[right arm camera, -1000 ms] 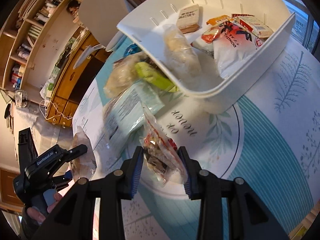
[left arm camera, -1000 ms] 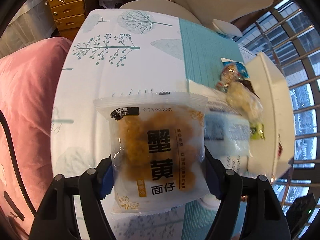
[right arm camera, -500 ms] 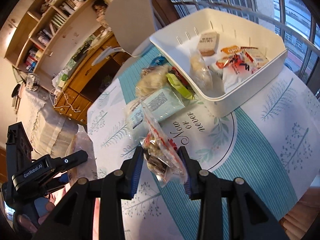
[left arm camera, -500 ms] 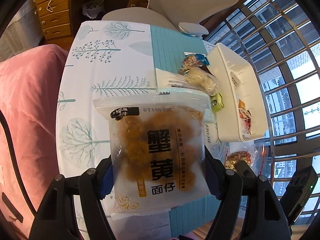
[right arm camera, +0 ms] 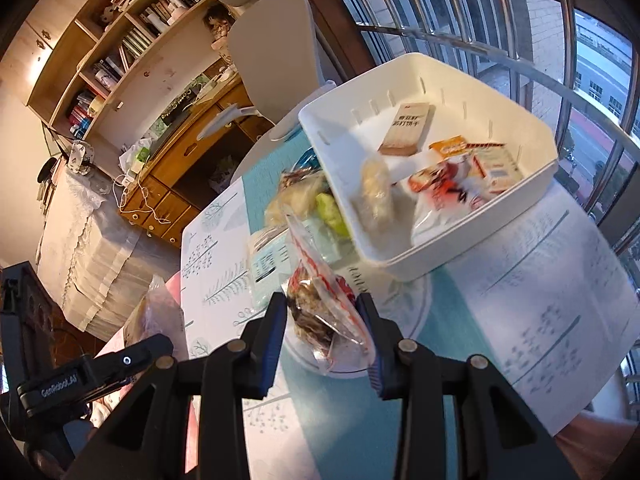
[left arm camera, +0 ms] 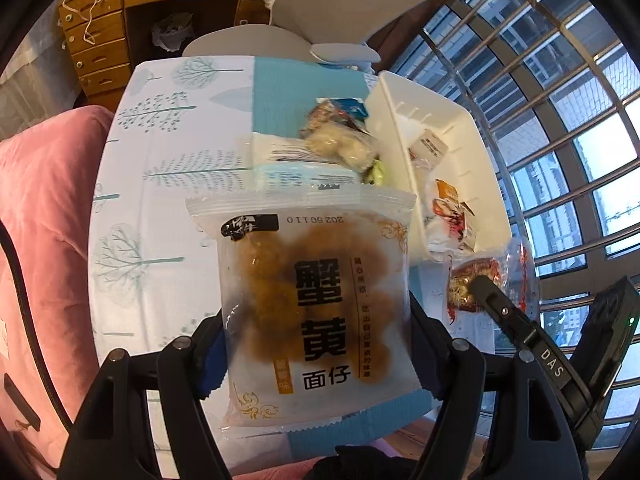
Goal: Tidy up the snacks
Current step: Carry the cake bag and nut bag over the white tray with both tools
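**A:** Where are both snacks right now?

**B:** Left to right from my seat: my left hand-held gripper (left arm camera: 316, 354) is clamped on the noodle pack (left arm camera: 310, 300), pinched across its lower half, held up over the worktop (left arm camera: 160, 216). My right hand-held gripper (right arm camera: 322, 322) is squeezing a clear crinkly bag (right arm camera: 320, 304), also lifted, near the bin (right arm camera: 460, 248).

**A:** How do they handle?

**B:** My guess: both are light and soft. The noodle pack is slick film around crumbly stuff, so I'd hold it by the sides, not crush the middle. The bag is floppy and slippery, and I'd say the bulge is the better place to grip than the loose film.

**A:** What's in the bin?

**B:** A tan biscuit box (right arm camera: 406, 130), a pale lumpy pack (right arm camera: 374, 192), and several red-and-orange packets (right arm camera: 444, 188). More snacks are piled on the worktop just left of it.
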